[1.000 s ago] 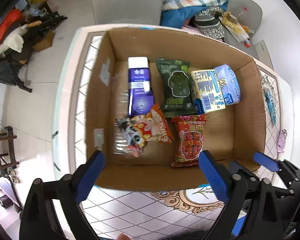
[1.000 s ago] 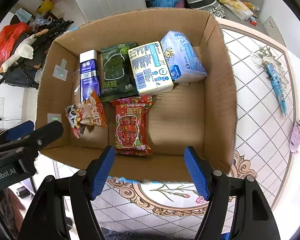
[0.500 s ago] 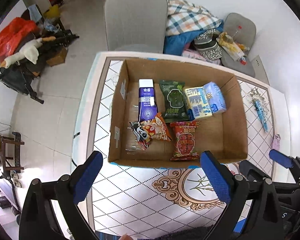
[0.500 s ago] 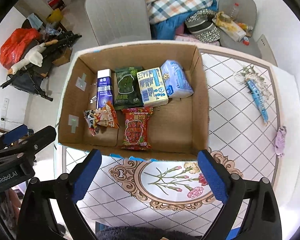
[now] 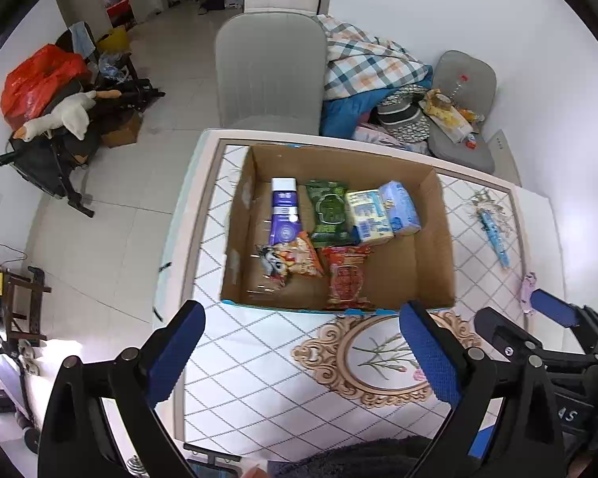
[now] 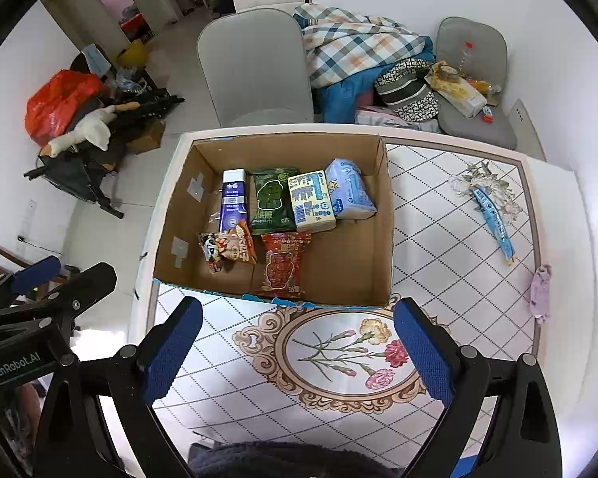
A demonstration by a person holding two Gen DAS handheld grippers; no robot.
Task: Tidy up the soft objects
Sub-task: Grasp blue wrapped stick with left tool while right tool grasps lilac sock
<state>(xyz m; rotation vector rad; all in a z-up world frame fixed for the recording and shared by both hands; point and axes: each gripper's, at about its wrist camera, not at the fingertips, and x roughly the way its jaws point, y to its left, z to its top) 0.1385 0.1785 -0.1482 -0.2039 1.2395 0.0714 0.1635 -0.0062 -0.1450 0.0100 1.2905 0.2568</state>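
Note:
An open cardboard box [image 5: 434, 235] [image 6: 384, 239] stands on the patterned table. In it lie soft packs: a purple pack [image 5: 284, 215] [image 6: 231, 205], a dark green pack [image 5: 330, 215] [image 6: 271, 199], a yellow-white tissue pack [image 5: 368, 217] [image 6: 311, 201], a light blue pack [image 5: 399, 209] [image 6: 349, 195], an orange snack bag [image 5: 293, 259] [image 6: 231, 249] and a red snack bag [image 5: 347, 275] [image 6: 285, 265]. My left gripper [image 5: 303, 350] and right gripper [image 6: 297, 342] are open and empty, high above the table, nearer than the box.
A blue pen-like item [image 6: 494, 221] and a small lilac object [image 6: 540, 292] lie on the table at the right. A grey chair [image 6: 255, 67] stands behind the table, beside a pile of bedding [image 6: 355, 51]. Clutter lies on the floor at the left.
Both grippers have pulled back and up from the box. It now looks smaller and farther, and more of the table and room shows.

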